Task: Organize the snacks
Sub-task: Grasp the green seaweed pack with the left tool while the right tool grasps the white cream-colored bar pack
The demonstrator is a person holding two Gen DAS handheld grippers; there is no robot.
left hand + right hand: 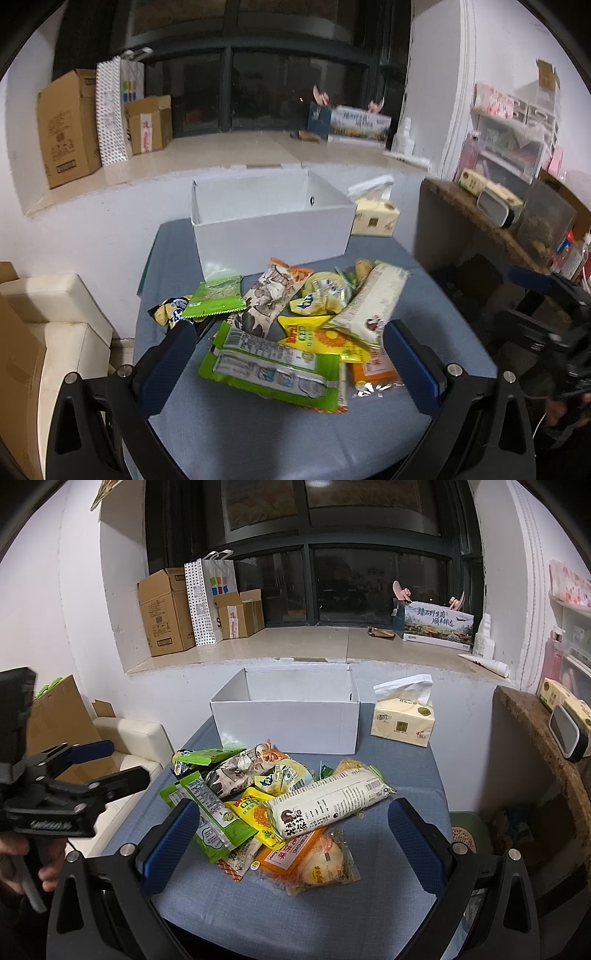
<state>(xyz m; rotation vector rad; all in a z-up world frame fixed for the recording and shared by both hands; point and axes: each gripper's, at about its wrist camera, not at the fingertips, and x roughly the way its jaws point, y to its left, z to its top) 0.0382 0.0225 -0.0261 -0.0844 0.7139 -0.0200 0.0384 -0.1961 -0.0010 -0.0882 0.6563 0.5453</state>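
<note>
A pile of snack packets point(291, 325) point(273, 805) lies on the blue-grey table point(258, 435) point(388, 904). A long white packet point(325, 805) point(369, 306) rests on top, with green packets point(269, 365) point(207, 812) on the left and an orange one point(291, 853) at the front. Behind the pile stands an open white box point(269, 229) point(288, 720), empty as far as I see. My left gripper point(291, 365) hovers open over the near packets. My right gripper point(291, 838) is open too, above the pile's front. Neither holds anything.
A tissue pack point(402, 720) point(376, 218) stands right of the box. Cardboard boxes point(166, 613) and a paper bag point(210, 598) sit on the window sill. A cream seat point(129, 746) is left of the table, a cluttered wooden shelf point(487, 218) to the right.
</note>
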